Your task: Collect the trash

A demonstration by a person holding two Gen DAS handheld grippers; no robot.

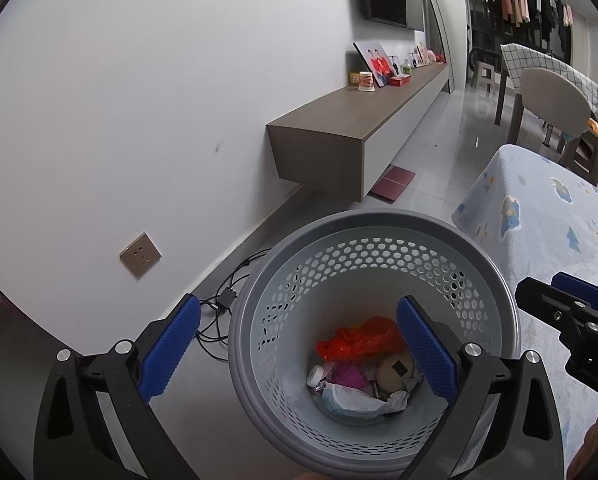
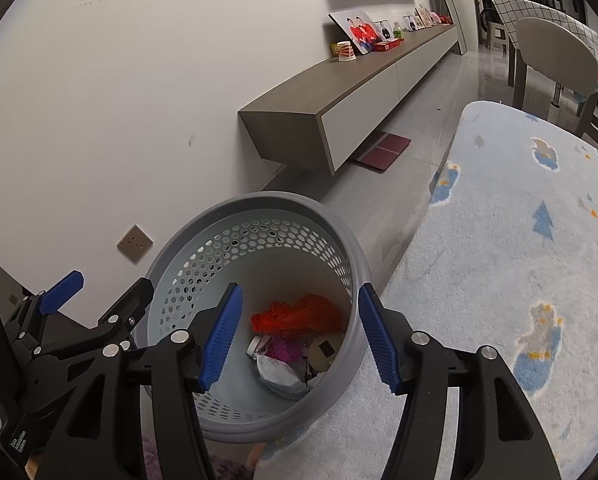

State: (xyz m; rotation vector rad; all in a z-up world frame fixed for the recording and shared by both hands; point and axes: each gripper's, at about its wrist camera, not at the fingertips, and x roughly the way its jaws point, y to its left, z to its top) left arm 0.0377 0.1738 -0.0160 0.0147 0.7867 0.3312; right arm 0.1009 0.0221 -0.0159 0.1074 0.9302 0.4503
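Observation:
A grey perforated waste basket (image 1: 379,220) stands on the floor at the rug's edge; it also shows in the right wrist view (image 2: 259,204). Inside lie a red plastic bag (image 1: 359,338), crumpled white paper (image 1: 359,400), a pink wrapper and a small round container; the bag shows in the right wrist view too (image 2: 299,314). My left gripper (image 1: 299,344) is open and empty, its fingers straddling the basket's near left rim. My right gripper (image 2: 299,340) is open and empty above the basket's right side. Each gripper shows in the other's view, the right one (image 1: 567,308) and the left one (image 2: 99,296).
A pale blue patterned rug (image 2: 519,260) covers the floor to the right. A floating TV cabinet (image 1: 359,120) with photos and a cup runs along the white wall. Cables and an adapter (image 1: 227,300) lie left of the basket. A wall socket (image 1: 140,255) and a dining chair (image 1: 555,100) are also in view.

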